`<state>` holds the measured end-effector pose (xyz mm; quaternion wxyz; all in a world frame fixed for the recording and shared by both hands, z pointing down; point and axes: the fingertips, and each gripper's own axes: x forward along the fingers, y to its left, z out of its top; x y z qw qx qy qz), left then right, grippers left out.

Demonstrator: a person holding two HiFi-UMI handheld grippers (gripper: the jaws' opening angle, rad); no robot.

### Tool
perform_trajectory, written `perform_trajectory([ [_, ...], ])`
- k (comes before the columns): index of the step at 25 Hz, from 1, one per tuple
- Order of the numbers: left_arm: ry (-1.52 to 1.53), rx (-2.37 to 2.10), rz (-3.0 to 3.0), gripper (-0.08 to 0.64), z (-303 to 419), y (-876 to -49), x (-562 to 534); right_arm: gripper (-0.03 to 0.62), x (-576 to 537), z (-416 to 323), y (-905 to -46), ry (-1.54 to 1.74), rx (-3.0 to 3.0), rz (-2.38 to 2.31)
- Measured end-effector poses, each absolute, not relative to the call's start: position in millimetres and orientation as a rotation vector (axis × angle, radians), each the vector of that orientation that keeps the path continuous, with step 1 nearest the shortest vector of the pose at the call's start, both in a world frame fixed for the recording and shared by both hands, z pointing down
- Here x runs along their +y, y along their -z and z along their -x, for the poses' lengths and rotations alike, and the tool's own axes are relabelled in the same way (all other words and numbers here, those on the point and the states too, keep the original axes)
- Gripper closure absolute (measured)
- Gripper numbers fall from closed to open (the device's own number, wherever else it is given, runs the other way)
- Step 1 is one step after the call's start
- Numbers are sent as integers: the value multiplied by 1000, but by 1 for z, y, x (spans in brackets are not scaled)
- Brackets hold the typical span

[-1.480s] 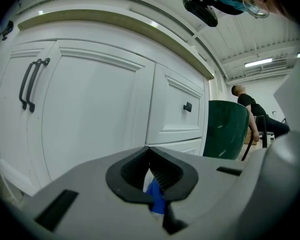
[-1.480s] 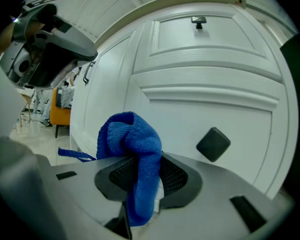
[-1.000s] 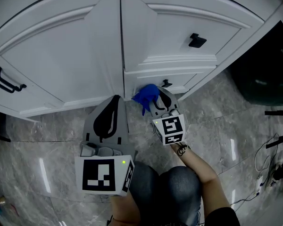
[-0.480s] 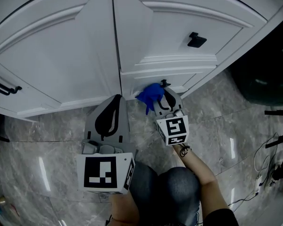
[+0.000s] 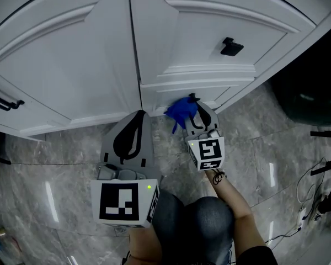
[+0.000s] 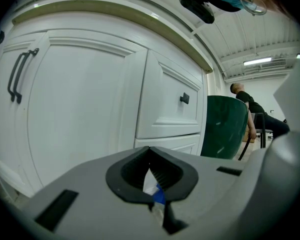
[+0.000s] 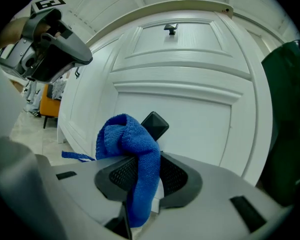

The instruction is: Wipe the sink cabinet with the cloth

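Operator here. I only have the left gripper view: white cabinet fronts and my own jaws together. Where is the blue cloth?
Observer: The blue terry cloth is clamped in the jaws of the right gripper, bunched up above them.
Operator: What is it up against?
Observer: It is at the white lower drawer front, just in front of that drawer's black square knob. I cannot confirm contact.
Operator: And my left gripper, seen from above?
Observer: In the head view the left gripper sits left of the right one, over the grey marble floor.
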<state>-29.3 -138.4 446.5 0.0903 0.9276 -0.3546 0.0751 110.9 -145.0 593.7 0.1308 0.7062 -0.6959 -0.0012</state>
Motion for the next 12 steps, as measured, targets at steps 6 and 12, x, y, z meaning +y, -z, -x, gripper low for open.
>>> perform_trajectory([
  [6,-238,-1051,-2751,560,26,-451,-140,477,-142,-118,-595,18,-1996,-2050],
  [12,-233,-1031,-2746,560,21,-453,-140,477,-138,-129,-596,-8,-1976,-2084],
])
